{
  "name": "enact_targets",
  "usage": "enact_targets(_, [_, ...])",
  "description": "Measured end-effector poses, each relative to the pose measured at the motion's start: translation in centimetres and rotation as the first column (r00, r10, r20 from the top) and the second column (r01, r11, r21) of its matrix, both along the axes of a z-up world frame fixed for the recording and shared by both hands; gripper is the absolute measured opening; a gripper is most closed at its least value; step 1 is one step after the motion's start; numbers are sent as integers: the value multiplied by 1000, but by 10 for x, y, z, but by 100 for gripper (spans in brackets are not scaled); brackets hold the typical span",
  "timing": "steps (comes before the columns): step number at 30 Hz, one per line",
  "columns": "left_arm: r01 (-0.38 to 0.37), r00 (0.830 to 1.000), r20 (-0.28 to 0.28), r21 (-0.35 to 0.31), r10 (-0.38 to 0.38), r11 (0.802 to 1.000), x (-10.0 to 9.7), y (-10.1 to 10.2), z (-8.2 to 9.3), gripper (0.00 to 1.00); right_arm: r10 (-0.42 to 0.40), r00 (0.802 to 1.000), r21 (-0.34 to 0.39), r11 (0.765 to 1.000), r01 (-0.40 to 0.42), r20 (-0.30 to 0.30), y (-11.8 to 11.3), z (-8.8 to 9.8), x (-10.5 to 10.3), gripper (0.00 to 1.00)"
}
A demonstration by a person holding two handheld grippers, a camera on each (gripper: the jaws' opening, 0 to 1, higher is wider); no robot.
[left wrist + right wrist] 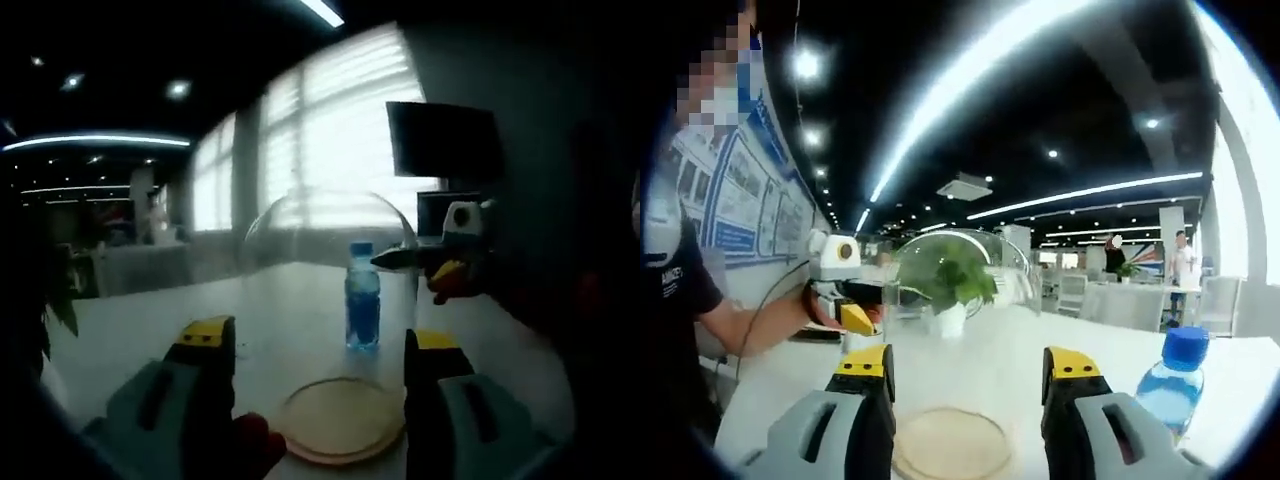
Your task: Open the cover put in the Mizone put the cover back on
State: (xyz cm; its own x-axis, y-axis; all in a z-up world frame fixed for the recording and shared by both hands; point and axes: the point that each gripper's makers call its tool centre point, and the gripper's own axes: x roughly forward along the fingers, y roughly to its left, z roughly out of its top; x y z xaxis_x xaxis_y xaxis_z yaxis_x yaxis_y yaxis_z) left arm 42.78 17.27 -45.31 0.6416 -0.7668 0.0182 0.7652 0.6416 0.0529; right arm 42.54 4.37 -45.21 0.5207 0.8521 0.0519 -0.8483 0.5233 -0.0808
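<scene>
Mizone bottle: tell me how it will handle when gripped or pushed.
The Mizone bottle stands tall and narrow on the table, so a high push would probably tip it. It looks nearly full of blue liquid, so likely weighty for its size. Its smooth clear wall may slip.

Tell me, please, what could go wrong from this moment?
1. The glass cover hangs tilted in the air, and another gripper seems to hold it at one side only. It may slip and break on the table.
2. The Mizone bottle stands beside the wooden base, not on it. The open right gripper could tip the bottle while grasping it.
</scene>
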Motion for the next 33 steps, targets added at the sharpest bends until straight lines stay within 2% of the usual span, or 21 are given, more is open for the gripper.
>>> enact_targets(3, [34, 999, 33, 20, -35, 999, -2, -5, 2, 56, 18, 1000, -24, 1000, -18, -3, 5, -2, 3, 56])
enact_targets(8, [65, 998, -2, 17, -65, 998, 3, -11, 1, 55, 44, 999, -16, 999, -44, 3, 15, 0, 5, 62])
enact_targets(13, [97, 995, 16, 15, -97, 995, 6, -14, 3, 57, 81, 997, -47, 996, -81, 6, 24, -4, 5, 64])
enact_targets(17, [136, 991, 10, -4, -136, 991, 9, -12, 2, 56, 100, 995, -54, 994, -99, 13, 30, -3, 7, 66])
enact_targets(23, [198, 980, -6, -17, -198, 980, 12, -12, 3, 56, 122, 993, -95, 988, -122, -1, 30, -8, 13, 65])
enact_targets(28, [211, 977, 29, 19, -212, 977, 13, -15, 3, 57, 150, 989, -115, 982, -150, -12, 30, -10, 13, 67])
enact_targets(33, [232, 972, 31, 30, -232, 972, 15, -14, 2, 56, 167, 986, -111, 980, -167, -18, 28, -13, 15, 66])
